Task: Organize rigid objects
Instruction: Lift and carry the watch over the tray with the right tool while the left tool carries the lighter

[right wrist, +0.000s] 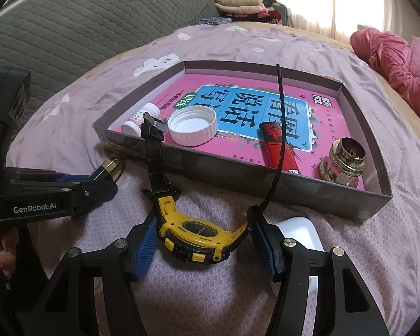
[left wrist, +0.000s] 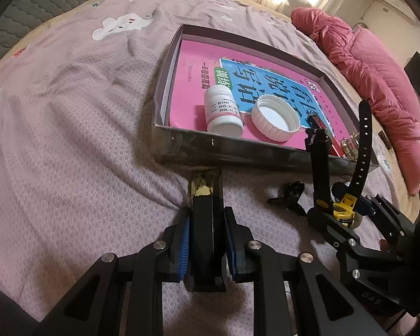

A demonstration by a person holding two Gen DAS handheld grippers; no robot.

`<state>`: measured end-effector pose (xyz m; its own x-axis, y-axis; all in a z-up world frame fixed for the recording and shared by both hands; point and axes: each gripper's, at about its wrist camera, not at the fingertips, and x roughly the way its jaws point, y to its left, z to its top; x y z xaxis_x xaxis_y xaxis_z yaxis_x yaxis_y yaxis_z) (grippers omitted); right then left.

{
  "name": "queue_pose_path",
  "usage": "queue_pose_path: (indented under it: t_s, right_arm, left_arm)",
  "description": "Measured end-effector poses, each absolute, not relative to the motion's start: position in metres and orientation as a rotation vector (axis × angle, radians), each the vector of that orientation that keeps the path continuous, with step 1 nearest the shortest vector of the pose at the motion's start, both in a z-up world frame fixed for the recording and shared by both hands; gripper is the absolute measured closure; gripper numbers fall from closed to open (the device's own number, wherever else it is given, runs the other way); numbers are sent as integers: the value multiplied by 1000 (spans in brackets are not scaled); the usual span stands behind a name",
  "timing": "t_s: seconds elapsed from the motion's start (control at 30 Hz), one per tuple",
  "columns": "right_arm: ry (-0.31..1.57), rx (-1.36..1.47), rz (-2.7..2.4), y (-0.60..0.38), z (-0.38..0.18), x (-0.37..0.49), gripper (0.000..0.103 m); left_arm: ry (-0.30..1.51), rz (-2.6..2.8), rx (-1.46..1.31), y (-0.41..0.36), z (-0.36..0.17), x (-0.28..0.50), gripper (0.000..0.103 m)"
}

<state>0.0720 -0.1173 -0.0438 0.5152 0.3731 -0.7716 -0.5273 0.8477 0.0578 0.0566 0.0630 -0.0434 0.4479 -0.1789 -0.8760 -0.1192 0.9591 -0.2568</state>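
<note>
**Colours on the bed**

The bedsheet (right wrist: 350, 252) is mauve with a fine white lattice and white cartoon shapes. The tray (right wrist: 266, 193) is grey outside; the book (right wrist: 238, 106) in it is hot pink with a blue panel of dark characters. The bottle (left wrist: 224, 109) and cap (right wrist: 193, 128) are white (the cap ribbed). The watch (right wrist: 196, 235) is yellow and black. The gripper pads (right wrist: 145, 246) are blue. The quilt (left wrist: 364, 64) is pink.

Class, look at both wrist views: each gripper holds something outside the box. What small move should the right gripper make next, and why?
Probably carry the yellow-and-black wristwatch forward over the grey cardboard box's near wall and lower it. The right gripper already clamps its case, and bare pink book cover lies just beyond.
</note>
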Motion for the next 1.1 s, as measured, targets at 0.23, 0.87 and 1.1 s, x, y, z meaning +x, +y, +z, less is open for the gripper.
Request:
queue_pose_path:
  t_s: [0.23,0.87,1.1]
  right_arm:
    - [859,-192,568,-119,-39,68,41]
    - [831,-154,587,-124,-25,65,41]
    - [826,-145,586,-128,-22,65,41]
  left_arm:
    - [1093,-73,-308,58,-36,51,81]
    - [1032,-146,-278,40,-17,43,81]
    - [1004,-159,-261,36,-12,42,81]
